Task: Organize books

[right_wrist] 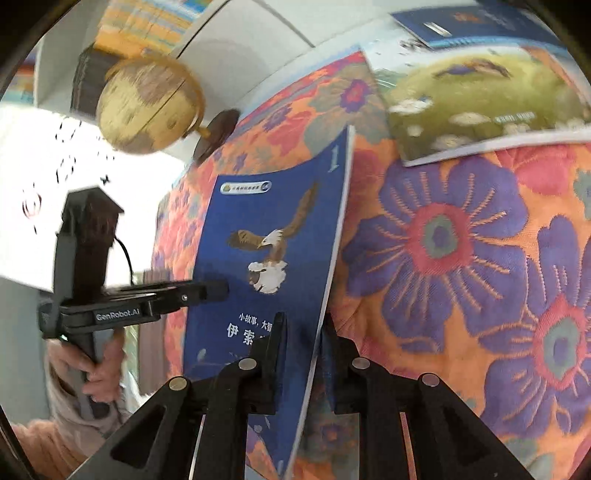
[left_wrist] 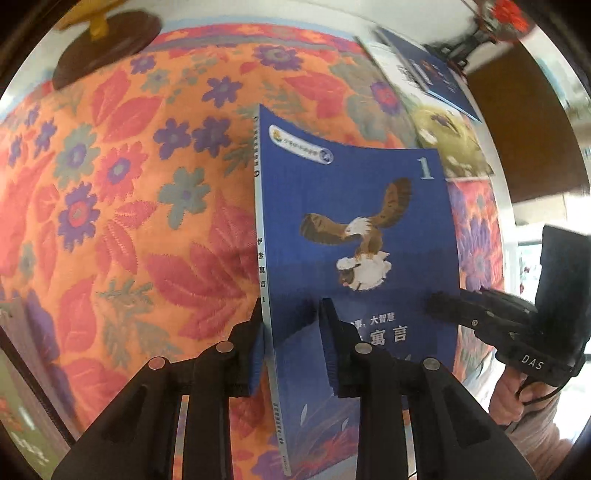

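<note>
progress: early, blue book [left_wrist: 354,236] lifted off the flowered cloth [left_wrist: 122,206], not yet placed; green book [right_wrist: 476,99] and another blue book [left_wrist: 424,70] lie beyond | left gripper [left_wrist: 291,332] pinched on spine edge | right gripper [right_wrist: 301,332] pinched on open edge | hidden: destination unseen, far books blurred

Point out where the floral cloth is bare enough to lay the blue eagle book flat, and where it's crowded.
The widest bare patch of the floral cloth lies between the globe's dark base and the blue eagle book, held up at its edges by the left gripper and right gripper. The far right corner is crowded: a green book with another blue book beyond it.
</note>
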`<action>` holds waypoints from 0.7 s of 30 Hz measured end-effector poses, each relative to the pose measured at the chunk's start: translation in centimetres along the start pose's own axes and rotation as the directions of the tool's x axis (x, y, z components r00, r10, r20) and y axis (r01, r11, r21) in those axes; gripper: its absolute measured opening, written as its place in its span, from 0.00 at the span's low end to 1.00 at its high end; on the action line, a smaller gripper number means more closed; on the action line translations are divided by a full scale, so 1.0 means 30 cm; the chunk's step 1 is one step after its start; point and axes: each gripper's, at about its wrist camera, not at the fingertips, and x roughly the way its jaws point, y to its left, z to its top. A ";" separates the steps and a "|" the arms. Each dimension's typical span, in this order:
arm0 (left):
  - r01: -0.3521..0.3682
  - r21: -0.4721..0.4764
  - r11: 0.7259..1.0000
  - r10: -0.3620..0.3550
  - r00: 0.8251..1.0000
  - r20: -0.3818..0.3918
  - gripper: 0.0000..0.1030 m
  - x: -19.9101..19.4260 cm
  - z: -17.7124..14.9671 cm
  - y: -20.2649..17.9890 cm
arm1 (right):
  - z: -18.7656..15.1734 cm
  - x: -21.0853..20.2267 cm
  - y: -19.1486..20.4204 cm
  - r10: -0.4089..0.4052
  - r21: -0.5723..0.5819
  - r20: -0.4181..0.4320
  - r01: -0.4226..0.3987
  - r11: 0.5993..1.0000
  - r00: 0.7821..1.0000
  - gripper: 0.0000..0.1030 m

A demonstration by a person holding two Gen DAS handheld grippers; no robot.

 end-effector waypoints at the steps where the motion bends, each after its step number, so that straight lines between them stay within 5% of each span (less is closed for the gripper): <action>1: -0.008 0.002 1.000 0.008 1.000 0.006 0.23 -0.010 -0.005 -0.003 | -0.004 -0.009 0.009 0.005 -0.005 0.004 -0.005 1.000 1.000 0.17; 21: -0.022 0.014 1.000 0.021 0.997 0.071 0.23 -0.149 -0.096 0.041 | -0.042 -0.039 0.212 -0.063 -0.145 0.024 0.066 0.987 0.998 0.17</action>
